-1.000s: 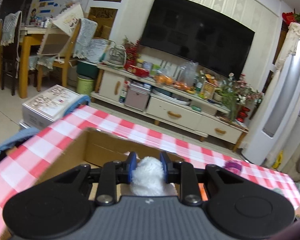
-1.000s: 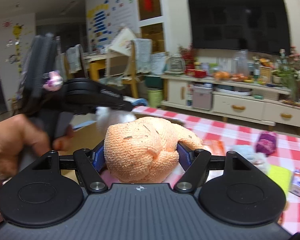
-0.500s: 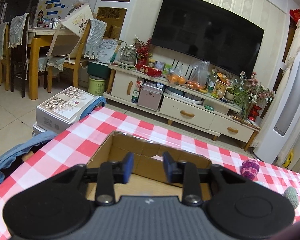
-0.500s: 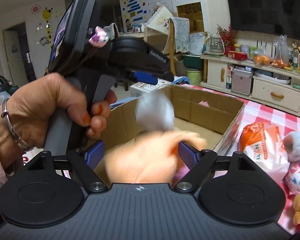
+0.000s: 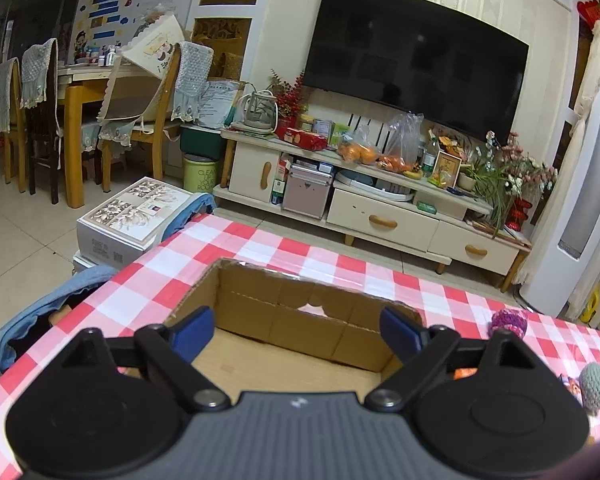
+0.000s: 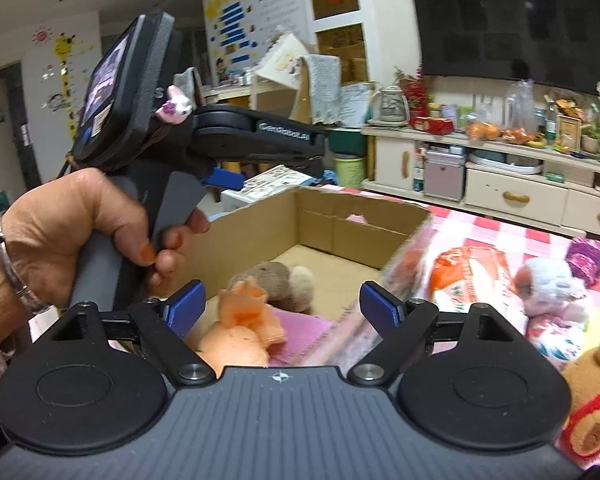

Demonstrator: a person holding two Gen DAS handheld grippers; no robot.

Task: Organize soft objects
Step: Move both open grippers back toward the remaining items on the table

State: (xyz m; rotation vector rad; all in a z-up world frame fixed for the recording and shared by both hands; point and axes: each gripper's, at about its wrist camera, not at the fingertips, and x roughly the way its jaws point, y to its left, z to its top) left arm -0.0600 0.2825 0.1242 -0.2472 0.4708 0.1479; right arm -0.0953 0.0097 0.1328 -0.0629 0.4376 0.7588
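Observation:
An open cardboard box [image 5: 300,320] stands on the red-and-white checked table [image 5: 260,248]. My left gripper [image 5: 296,332] hovers over the box's near end; its jaws are opening wide and nothing is between them. My right gripper [image 6: 283,310] is above the same box [image 6: 340,232], its jaws also opening and apart from everything. Below it, inside the box, lie an orange knitted toy [image 6: 240,328], a brown plush [image 6: 272,276] and a pink cloth [image 6: 304,336]. A hand [image 6: 80,232] holds the left gripper at the box's left side.
Right of the box lie an orange snack packet [image 6: 472,276], a white-blue plush [image 6: 552,284], a purple knitted ball [image 6: 586,256] and a brown bear [image 6: 596,392]. A grey-green knitted ball [image 5: 596,386] sits at the table's right. A blue bag [image 5: 40,320] hangs off the left edge.
My left gripper let go of the white fluffy ball and spread wide. My right gripper released the orange knitted toy, which dropped into the box.

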